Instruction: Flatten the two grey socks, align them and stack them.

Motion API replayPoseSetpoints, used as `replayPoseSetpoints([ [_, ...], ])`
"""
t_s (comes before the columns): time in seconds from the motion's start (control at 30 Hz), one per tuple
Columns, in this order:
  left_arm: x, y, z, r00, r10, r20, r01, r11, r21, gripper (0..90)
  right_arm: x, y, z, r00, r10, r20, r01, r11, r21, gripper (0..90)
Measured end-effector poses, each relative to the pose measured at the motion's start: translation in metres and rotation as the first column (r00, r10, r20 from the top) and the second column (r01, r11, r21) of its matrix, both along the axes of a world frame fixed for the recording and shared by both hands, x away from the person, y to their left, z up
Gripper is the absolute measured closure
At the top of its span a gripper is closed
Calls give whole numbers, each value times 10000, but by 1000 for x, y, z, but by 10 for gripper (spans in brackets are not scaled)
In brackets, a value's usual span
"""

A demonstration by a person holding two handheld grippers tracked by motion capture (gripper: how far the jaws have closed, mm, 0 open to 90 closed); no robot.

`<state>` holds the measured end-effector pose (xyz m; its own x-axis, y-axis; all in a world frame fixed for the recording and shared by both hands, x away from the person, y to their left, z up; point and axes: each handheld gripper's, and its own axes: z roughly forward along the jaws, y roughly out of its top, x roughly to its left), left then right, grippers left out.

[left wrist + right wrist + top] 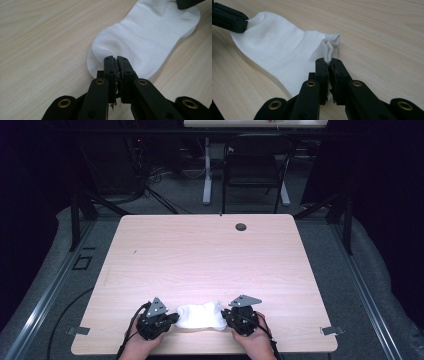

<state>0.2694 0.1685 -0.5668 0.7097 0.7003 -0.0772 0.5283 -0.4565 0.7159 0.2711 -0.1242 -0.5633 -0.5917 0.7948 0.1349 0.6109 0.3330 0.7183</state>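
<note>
white sock (201, 315) lies flat at 6 o'clock on the table (210, 255). left gripper (172, 317) pinches its 9 o'clock end, right gripper (225, 316) its bunched 3 o'clock end; pinched edges hidden between jaws.

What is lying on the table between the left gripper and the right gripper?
A white sock lies between the left gripper and the right gripper, each shut on one end, as the high view shows.

The left gripper (169, 318) and right gripper (226, 317) sit low near the table's near edge (jaws pointing inward toward each other), each pinched tight on one end of the white sock (201, 316).
</note>
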Motion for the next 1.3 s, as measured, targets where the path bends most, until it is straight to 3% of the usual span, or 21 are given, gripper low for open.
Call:
replayPoseSetpoints([
  [0.3,2,1,-3,9999,80,-80,-81,9999,-75,851,0,-1,-2,9998,-72,-185,70,9999,-123,794],
  [0.4,2,3,0,9998,199,-49,-201,9988,-436,811,0,-6,1,9997,-224,-121,223,9997,-48,735],
  [0.53,2,6,8,9996,229,191,-211,9957,-907,751,-1,-12,10,9974,-550,459,533,9979,371,693],
  [0.63,1,5,12,9994,55,353,-18,9945,-1045,721,-5,-9,17,9952,-342,915,284,9976,635,692],
  [0.7,0,2,11,9993,-35,381,73,9950,-996,706,-7,-1,19,9936,125,1121,-212,9969,763,691],
  [0.77,1,1,8,9993,-181,318,207,9961,-853,690,-8,6,18,9921,554,1125,-633,9957,677,690],
  [0.9,2,-4,1,9992,-394,63,398,9970,-667,663,-3,21,7,9882,1118,1045,-1118,9937,-56,683],
  [1.07,4,-5,-4,9986,-504,170,511,9978,-428,635,4,19,-4,9952,876,439,-863,9958,-306,668],
  [1.3,7,-4,-10,9985,-491,221,497,9984,-263,613,2,16,-7,9964,744,400,-715,9951,-687,651],
])
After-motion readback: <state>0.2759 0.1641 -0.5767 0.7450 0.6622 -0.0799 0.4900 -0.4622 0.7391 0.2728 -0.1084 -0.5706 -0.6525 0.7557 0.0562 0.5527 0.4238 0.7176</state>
